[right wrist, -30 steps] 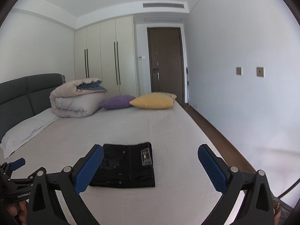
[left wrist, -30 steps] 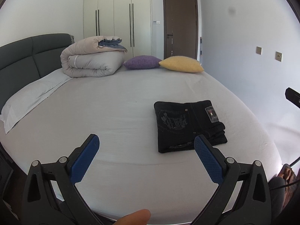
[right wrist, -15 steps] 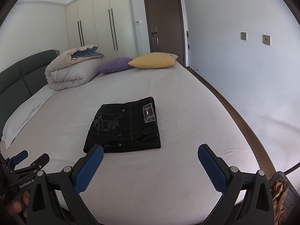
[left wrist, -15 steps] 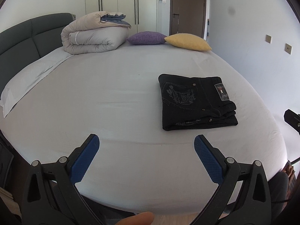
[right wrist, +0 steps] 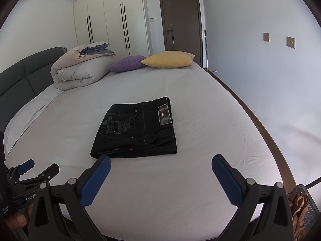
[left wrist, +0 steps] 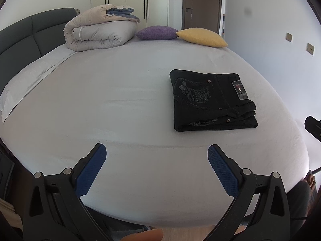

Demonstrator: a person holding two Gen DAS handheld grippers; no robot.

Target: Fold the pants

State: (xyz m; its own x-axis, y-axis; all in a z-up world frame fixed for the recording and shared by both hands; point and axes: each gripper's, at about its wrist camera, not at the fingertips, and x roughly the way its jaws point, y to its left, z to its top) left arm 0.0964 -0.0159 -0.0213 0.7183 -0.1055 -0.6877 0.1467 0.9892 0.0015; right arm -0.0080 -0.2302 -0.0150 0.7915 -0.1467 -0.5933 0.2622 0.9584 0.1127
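Bed (left wrist: 100,104): white sheet, dark grey headboard (left wrist: 30,32)
Duvet (left wrist: 100,32): beige, rolled, near the headboard
Cushions: purple cushion (left wrist: 157,33) touching yellow cushion (left wrist: 201,37)
Wardrobe (right wrist: 112,22): cream doors, dark handles
Door (right wrist: 180,18): brown, closed
Wall switches (right wrist: 290,42): two, right wall

Folded black pants (left wrist: 212,102) on bed (left wrist: 100,104), left tongs (left wrist: 156,156) spread wide
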